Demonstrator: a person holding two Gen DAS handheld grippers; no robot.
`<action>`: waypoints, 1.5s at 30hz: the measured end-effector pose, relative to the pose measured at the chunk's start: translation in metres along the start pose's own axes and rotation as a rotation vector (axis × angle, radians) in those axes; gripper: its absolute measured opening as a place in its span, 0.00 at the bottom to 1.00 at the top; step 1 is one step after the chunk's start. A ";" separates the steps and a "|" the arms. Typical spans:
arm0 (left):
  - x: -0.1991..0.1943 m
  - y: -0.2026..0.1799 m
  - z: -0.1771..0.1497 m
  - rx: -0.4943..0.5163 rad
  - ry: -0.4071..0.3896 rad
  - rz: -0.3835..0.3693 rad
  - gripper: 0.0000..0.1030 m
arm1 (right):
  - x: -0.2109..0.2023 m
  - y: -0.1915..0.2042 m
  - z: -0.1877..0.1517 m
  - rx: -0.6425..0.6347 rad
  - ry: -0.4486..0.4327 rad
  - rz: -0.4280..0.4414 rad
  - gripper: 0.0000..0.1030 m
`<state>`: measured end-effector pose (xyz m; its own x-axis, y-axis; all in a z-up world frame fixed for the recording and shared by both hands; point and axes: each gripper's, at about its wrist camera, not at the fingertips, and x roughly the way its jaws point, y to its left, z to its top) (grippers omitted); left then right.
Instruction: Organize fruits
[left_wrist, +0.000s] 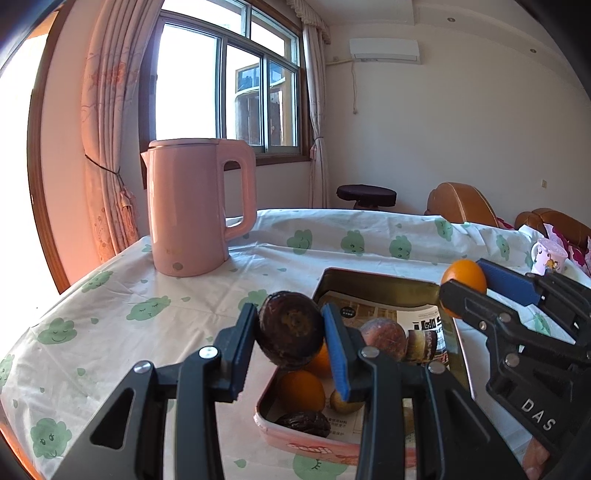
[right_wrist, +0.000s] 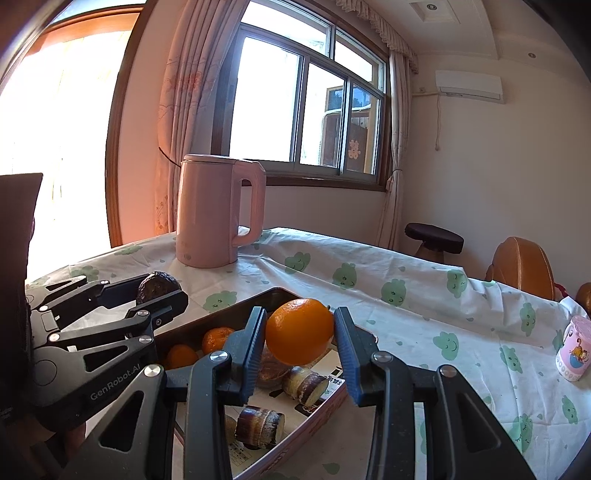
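My left gripper (left_wrist: 290, 334) is shut on a dark wrinkled passion fruit (left_wrist: 290, 328), held above the near left corner of a pink tin tray (left_wrist: 295, 445). In the right wrist view the same fruit (right_wrist: 158, 286) shows in the left gripper (right_wrist: 162, 291). My right gripper (right_wrist: 300, 332) is shut on an orange (right_wrist: 299, 330), lifted over the tray (right_wrist: 295, 434); from the left it appears as an orange (left_wrist: 463, 275) at the tray's far right. Inside the tray lie tangerines (left_wrist: 303, 391), a peach (left_wrist: 384, 338), another passion fruit (left_wrist: 304, 424) and sugarcane pieces (right_wrist: 260, 424).
A pink kettle (left_wrist: 192, 206) stands at the table's far left on a cloud-print cloth (left_wrist: 122, 295). A small pink cup (right_wrist: 572, 349) sits at the right edge. Brown chairs (right_wrist: 522, 267) and a dark stool (right_wrist: 434, 234) stand beyond the table.
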<state>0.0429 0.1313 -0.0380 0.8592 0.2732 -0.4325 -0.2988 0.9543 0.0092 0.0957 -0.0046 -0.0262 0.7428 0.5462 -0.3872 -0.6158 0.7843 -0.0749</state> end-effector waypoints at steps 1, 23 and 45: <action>0.001 0.001 0.000 -0.001 0.003 0.001 0.38 | 0.002 0.002 -0.001 -0.001 0.005 0.003 0.39; 0.007 0.001 -0.004 0.016 0.032 0.012 0.47 | 0.026 0.017 -0.017 -0.017 0.146 0.077 0.43; -0.011 0.008 -0.005 -0.019 -0.068 0.040 0.89 | -0.006 -0.011 -0.018 0.125 0.008 -0.095 0.82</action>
<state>0.0288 0.1357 -0.0381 0.8724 0.3192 -0.3703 -0.3406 0.9402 0.0079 0.0940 -0.0217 -0.0394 0.7937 0.4659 -0.3910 -0.5050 0.8631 0.0035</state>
